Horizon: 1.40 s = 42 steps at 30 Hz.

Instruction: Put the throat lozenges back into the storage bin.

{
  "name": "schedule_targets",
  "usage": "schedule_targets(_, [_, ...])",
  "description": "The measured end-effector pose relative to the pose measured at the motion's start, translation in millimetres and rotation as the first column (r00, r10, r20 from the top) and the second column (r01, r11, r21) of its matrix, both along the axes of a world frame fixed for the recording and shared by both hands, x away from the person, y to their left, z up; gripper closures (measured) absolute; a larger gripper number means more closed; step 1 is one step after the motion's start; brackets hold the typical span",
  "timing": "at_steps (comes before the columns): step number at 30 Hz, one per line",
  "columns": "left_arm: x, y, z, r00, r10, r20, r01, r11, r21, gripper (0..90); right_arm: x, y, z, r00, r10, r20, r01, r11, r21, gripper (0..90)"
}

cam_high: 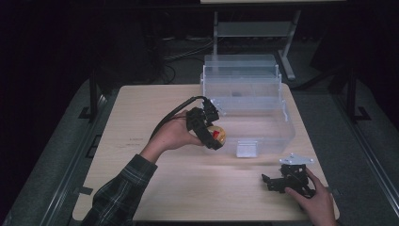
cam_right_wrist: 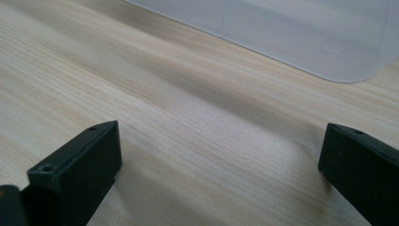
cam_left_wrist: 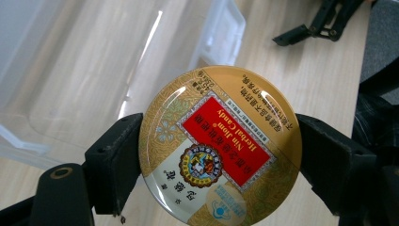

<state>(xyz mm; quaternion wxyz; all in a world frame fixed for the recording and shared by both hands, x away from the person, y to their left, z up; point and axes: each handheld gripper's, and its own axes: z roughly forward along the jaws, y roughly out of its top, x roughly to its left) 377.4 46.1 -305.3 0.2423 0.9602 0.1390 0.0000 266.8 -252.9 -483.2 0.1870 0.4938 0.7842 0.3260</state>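
- A person sits at a light wooden table (cam_high: 188,188), holding a black two-jaw gripper in each hand.
- The left gripper (cam_high: 212,133) is lifted above the table, just beside the front left corner of a clear plastic bin (cam_high: 263,125). Its jaws are clamped on a round candy tin (cam_high: 217,135).
- In the left gripper view, the candy tin (cam_left_wrist: 220,146) sits between the two jaws, one pressing each side of its rim. The gold lid has a red label reading "Nin Jiom Herbal Candy", seen upside down.
- The clear plastic bin (cam_left_wrist: 84,70) lies behind the tin, open at the top.
- The right gripper (cam_high: 275,182) rests low at the table's front right corner, well apart from the tin. Its jaws are spread wide with nothing between them.
- In the right gripper view, bare wood lies between the jaws, and an edge of the bin (cam_right_wrist: 306,33) shows farther off.
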Motion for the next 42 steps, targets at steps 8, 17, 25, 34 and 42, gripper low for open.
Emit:
schedule_targets(8, [15.3,-3.4,1.1,0.9997,0.026,0.006,-0.026,0.9996,0.011,19.6,0.0,0.0,0.0,1.0000,0.000,0.000,0.000,1.000,0.000,0.0])
schedule_targets(17, [29.2,-10.2,1.1,0.9990,0.042,0.016,-0.042,0.9987,0.030,19.6,0.0,0.0,0.0,1.0000,-0.001,0.000,0.001,1.000,0.000,0.0])
schedule_targets(25, [41.8,-15.7,-3.8,0.9978,0.065,0.015,-0.065,0.9971,0.038,19.6,-0.1,0.2,0.1,1.0000,-0.002,-0.001,0.002,1.000,0.002,0.0])
schedule_targets(34, [55.6,-18.3,-16.5,0.9952,0.098,0.003,-0.098,0.9927,0.070,19.6,-0.1,0.2,0.1,1.0000,-0.002,0.000,0.002,1.000,0.002,0.0])
schedule_targets(42, [63.6,-17.3,-25.0,0.9934,0.115,-0.004,-0.114,0.9889,0.096,19.6,-0.1,0.2,0.1,1.0000,-0.003,0.000,0.003,1.000,0.002,0.0])
